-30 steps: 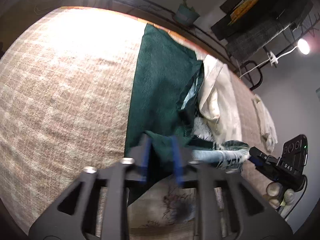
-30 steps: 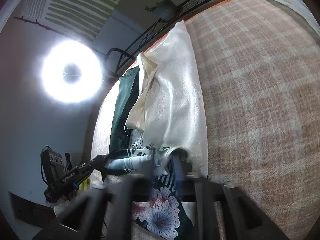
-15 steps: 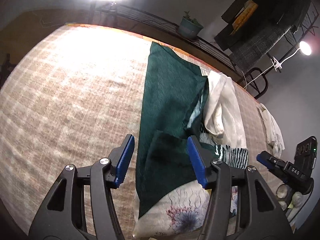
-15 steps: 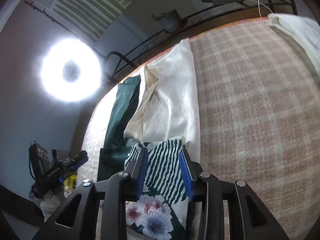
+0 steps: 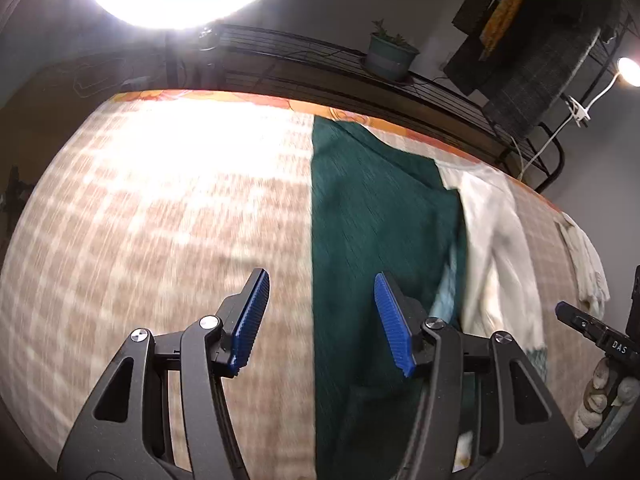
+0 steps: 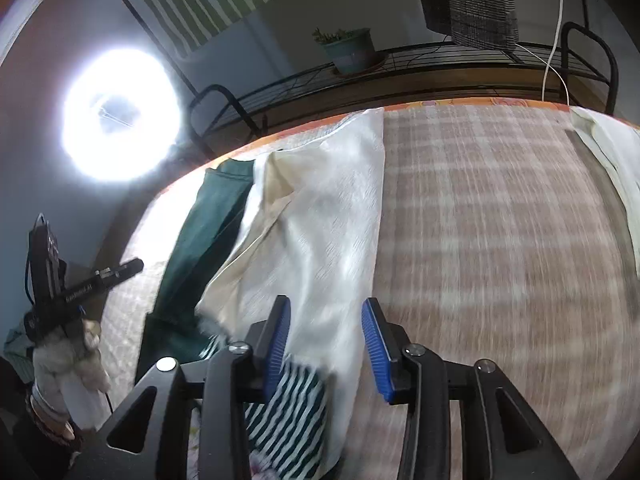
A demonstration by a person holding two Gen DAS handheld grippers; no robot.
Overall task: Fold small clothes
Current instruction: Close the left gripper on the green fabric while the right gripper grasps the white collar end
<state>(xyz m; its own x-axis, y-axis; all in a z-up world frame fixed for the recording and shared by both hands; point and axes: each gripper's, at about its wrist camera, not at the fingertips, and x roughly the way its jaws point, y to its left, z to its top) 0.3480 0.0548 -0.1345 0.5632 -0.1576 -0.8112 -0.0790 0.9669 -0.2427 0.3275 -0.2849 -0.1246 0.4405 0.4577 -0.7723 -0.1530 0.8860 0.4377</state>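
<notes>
Left gripper [image 5: 320, 316] is spread wide, holding nothing, hovering over the left edge of the green garment [image 5: 372, 216]. Right gripper [image 6: 326, 344] is also released and empty, above the cream garment [image 6: 320, 232].

Both pieces lie side by side as long strips on the checked bedcover [image 6: 500, 240], green left, cream right, touching along the seam. A striped piece [image 6: 288, 412] peeks out under the right gripper; can't tell if it's a separate item.

Handling guess: thin, light, floppy fabric, no stiffness, so it'll sag and drag on the textured cover. Cream looks smoother, may slip in the pads. Best pinch at near corners or hem edge, both layers, not mid-panel.
</notes>
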